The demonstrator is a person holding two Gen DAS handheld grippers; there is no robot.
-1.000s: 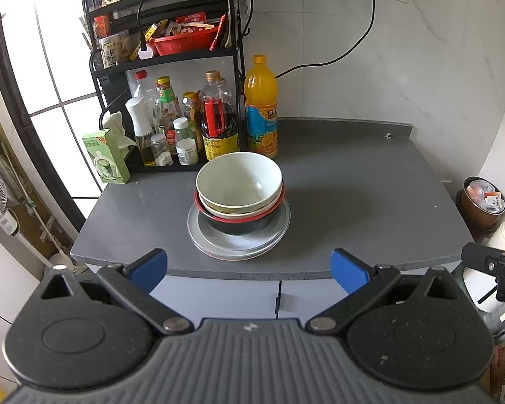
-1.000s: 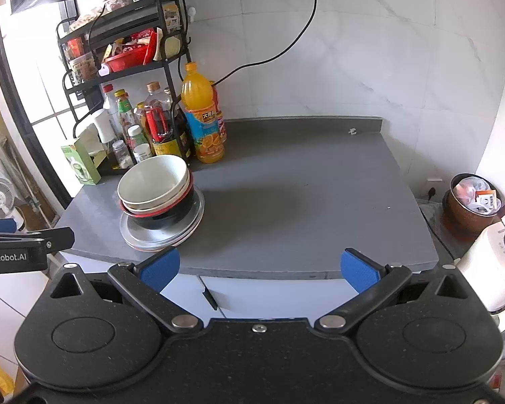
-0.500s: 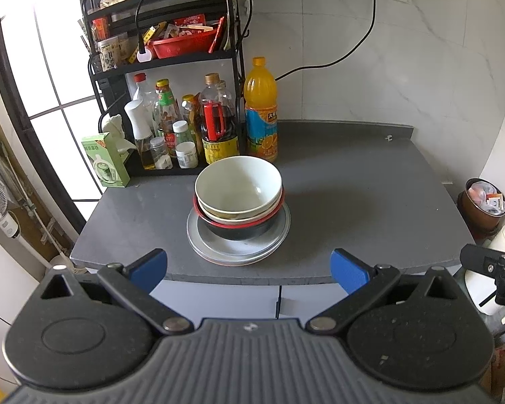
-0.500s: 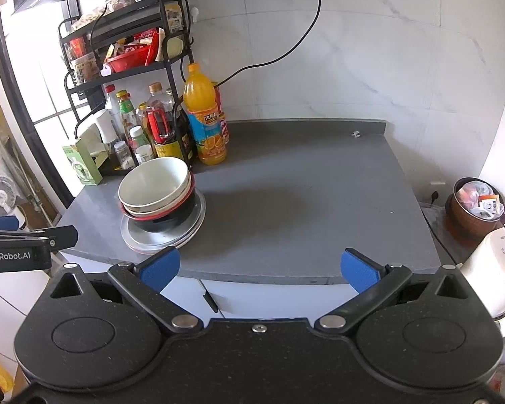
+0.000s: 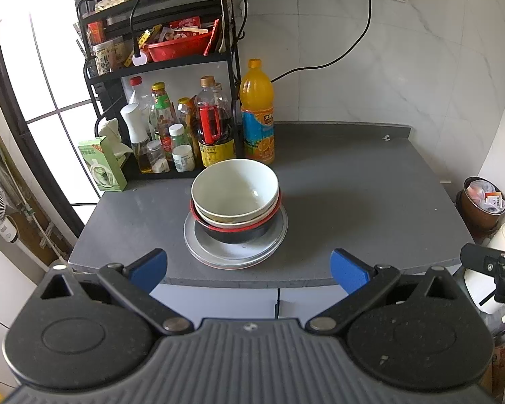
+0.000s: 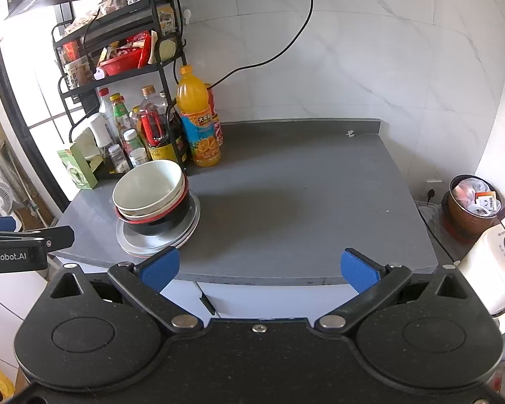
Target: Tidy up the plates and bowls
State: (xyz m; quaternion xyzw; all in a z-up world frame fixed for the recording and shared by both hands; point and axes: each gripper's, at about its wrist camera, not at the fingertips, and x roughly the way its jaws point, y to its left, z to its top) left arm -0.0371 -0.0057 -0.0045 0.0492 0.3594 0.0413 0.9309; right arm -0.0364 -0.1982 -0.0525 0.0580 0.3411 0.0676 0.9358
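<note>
On the grey counter point(image 5: 346, 181) stands one stack: a white bowl point(image 5: 235, 188) on top, nested in a second pale bowl and a black bowl with a red rim point(image 5: 235, 230), all on grey plates point(image 5: 276, 239). The same stack shows at the left in the right wrist view, with the white bowl point(image 6: 148, 188) over the plates point(image 6: 188, 229). My left gripper point(image 5: 249, 267) hangs open in front of the counter's edge, short of the stack. My right gripper point(image 6: 257, 266) is open too, off the front edge and to the right of the stack. Both hold nothing.
A black rack point(image 5: 158, 64) with bottles and a red basin stands at the back left. An orange juice bottle point(image 5: 257, 114) sits just behind the stack, a green carton point(image 5: 101, 163) at the left. A bin point(image 6: 471, 202) and white appliance point(image 6: 491, 269) stand right of the counter.
Both grippers have drifted slightly back and up from the counter, so the stack sits a little farther off. Jaws stayed open and the stack has not moved.
</note>
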